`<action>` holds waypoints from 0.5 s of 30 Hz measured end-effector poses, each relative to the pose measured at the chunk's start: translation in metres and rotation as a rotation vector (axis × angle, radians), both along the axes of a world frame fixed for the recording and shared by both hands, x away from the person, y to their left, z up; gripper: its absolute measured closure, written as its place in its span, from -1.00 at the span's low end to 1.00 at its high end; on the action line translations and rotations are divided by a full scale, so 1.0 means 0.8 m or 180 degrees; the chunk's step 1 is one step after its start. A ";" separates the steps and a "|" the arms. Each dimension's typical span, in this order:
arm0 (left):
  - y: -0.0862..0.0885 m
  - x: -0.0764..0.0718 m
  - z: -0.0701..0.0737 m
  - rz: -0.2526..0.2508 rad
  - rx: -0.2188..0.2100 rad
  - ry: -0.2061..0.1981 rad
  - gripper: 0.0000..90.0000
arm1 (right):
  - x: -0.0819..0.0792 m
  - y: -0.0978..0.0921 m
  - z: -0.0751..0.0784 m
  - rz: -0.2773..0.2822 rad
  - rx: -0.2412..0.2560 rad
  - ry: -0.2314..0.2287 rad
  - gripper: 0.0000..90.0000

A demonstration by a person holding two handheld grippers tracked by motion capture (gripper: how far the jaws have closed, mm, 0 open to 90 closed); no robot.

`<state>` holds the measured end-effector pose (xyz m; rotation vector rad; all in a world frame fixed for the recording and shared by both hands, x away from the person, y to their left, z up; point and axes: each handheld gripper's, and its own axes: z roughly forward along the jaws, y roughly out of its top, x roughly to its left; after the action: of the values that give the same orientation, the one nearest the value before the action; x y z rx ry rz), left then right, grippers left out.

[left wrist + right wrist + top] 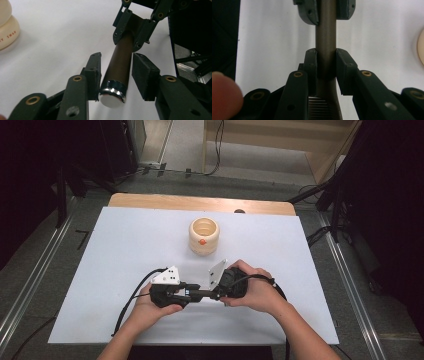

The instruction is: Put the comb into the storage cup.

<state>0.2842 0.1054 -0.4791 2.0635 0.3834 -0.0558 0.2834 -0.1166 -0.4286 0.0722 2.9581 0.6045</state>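
Near the table's (125,330) front edge, a dark tube (121,62): right gripper (326,62) clamped on it, left gripper (116,72) slightly parted around it.

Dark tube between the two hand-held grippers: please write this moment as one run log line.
dark tube off table | right hand-held gripper shut on it | left hand-held gripper open around capped end | cream holder apart

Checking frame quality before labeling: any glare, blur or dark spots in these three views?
High view: table evenly lit, surroundings nearly black, slightly soft. Left gripper view: glare on the chrome end of the dark rod, cream holder at the edge blurred. Right gripper view: near fingertip out of focus, the rod sharp between the right gripper pads, white table washed out.
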 end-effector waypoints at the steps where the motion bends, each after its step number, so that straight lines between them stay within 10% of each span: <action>1: 0.000 -0.001 0.000 -0.0003 0.0012 -0.0007 0.36 | -0.001 0.000 0.000 0.0004 -0.0003 -0.0004 0.58; 15: 0.002 -0.001 -0.001 -0.0237 0.0019 0.0059 0.51 | -0.006 0.003 0.002 0.0087 -0.0010 -0.0031 0.58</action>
<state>0.2837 0.1068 -0.4795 2.0841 0.3184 -0.1188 0.2784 -0.1143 -0.4270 0.0283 2.9553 0.6017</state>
